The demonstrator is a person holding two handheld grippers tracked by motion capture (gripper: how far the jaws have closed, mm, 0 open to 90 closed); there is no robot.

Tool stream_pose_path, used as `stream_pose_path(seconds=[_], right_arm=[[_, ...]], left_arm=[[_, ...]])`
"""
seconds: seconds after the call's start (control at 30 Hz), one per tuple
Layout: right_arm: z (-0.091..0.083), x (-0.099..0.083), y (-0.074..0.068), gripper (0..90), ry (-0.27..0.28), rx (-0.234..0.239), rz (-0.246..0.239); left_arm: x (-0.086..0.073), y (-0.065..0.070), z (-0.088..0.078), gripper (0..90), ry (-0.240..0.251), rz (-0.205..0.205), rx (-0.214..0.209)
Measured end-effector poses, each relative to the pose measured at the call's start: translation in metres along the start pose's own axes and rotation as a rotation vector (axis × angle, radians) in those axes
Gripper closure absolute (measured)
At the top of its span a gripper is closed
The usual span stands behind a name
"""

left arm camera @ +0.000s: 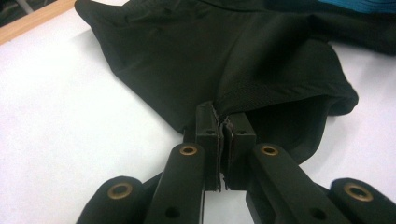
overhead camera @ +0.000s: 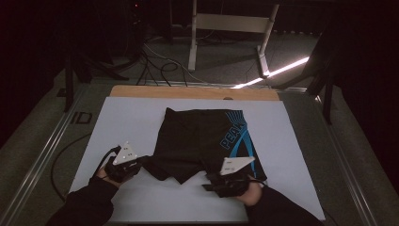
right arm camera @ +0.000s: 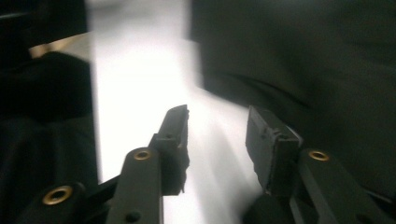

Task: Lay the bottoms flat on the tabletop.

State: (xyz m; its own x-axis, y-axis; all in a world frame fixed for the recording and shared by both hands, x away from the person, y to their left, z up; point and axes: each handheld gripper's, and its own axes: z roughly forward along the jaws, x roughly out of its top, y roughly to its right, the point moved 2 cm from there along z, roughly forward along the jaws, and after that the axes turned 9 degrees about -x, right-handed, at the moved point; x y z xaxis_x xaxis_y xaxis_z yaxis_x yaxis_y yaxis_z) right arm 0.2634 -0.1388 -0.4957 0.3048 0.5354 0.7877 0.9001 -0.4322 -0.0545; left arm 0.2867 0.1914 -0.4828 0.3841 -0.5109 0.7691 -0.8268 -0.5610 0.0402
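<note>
A pair of black shorts (overhead camera: pixel 197 141) with blue lettering on one leg lies flat on the white table sheet (overhead camera: pixel 136 117). My left gripper (overhead camera: pixel 136 162) is shut on the hem of the shorts' left leg; in the left gripper view the black fabric (left arm camera: pixel 261 70) is pinched between the jaws of that gripper (left arm camera: pixel 224 128). My right gripper (overhead camera: pixel 214 181) sits at the right leg's hem near the front edge. In the right gripper view that gripper (right arm camera: pixel 217 126) stands open over the white sheet, with dark cloth (right arm camera: pixel 303 60) just beyond and beside it.
The wooden table edge (overhead camera: pixel 188 92) runs along the far side. Beyond it are cables on the floor (overhead camera: pixel 155 66), a white frame (overhead camera: pixel 230 23) and a bright strip light (overhead camera: pixel 277 70). Metal rails (overhead camera: pixel 42 150) flank the table.
</note>
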Motion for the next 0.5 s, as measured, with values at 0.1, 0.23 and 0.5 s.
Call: stream_pose_path(seconds=[0.1,0.23,0.5], right_arm=[[0.034,0.011,-0.015,57.6,-0.039,0.037,-0.072],[0.071,0.025,-0.021,55.7,-0.095,-0.013,-0.125],[0.089,0.024,-0.018,69.9,-0.158,-0.128,-0.148]], left_arm=[[0.000,0.000,0.000,87.3,0.003,-0.003,-0.006],[-0.001,0.000,0.000,87.3,0.003,-0.005,-0.009],[-0.002,0.000,0.001,87.4,0.000,-0.006,-0.016]])
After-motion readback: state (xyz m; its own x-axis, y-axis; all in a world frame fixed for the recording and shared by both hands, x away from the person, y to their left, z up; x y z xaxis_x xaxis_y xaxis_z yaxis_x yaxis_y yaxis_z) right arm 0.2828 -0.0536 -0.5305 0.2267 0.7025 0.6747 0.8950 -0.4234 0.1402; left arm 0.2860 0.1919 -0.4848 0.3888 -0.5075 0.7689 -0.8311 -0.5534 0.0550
